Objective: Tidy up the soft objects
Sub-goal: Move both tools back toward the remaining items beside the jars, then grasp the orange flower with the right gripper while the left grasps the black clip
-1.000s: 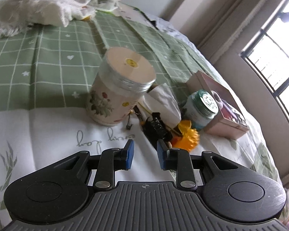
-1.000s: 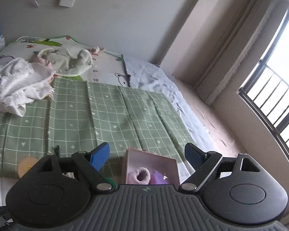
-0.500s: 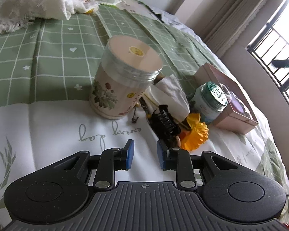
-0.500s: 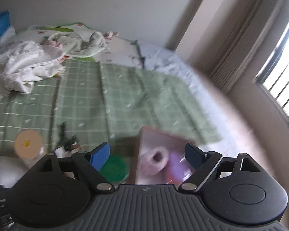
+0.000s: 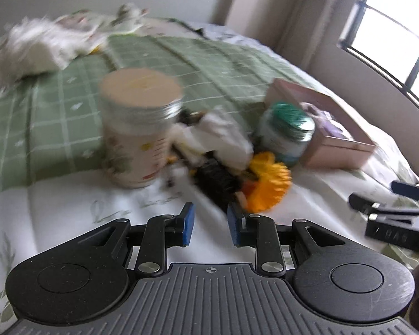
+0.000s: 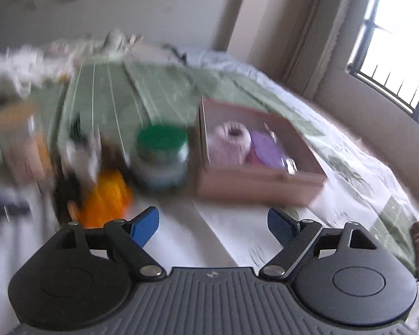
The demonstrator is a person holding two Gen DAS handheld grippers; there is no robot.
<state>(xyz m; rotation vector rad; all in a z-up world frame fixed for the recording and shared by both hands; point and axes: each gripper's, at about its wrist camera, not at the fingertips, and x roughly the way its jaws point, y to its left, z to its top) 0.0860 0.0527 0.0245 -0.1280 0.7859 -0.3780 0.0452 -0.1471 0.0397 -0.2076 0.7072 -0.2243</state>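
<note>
Your left gripper point(image 5: 208, 221) above the bed point(image 5: 69, 203), fingers narrowly parted, empty; your right gripper point(image 6: 213, 224), fingers spread wide, empty; pink yarn ball point(image 6: 231, 142) in pink box point(image 6: 261, 180), orange soft item point(image 5: 268, 185) beside green-lidded jar point(image 5: 286, 132); frames blurred.

Bare white bed sheet point(image 5: 69, 203) lies open just ahead of the left tongs point(image 5: 211, 224). Beyond it a crowded row blocks the way: tall floral jar point(image 5: 138, 128), white cloth wad point(image 5: 223, 136), black clip point(image 5: 218, 178), orange flower point(image 5: 268, 187), green-lidded jar point(image 6: 162, 157), then the pink box point(image 6: 254, 178). Open sheet also fronts the right tongs point(image 6: 213, 227).
</note>
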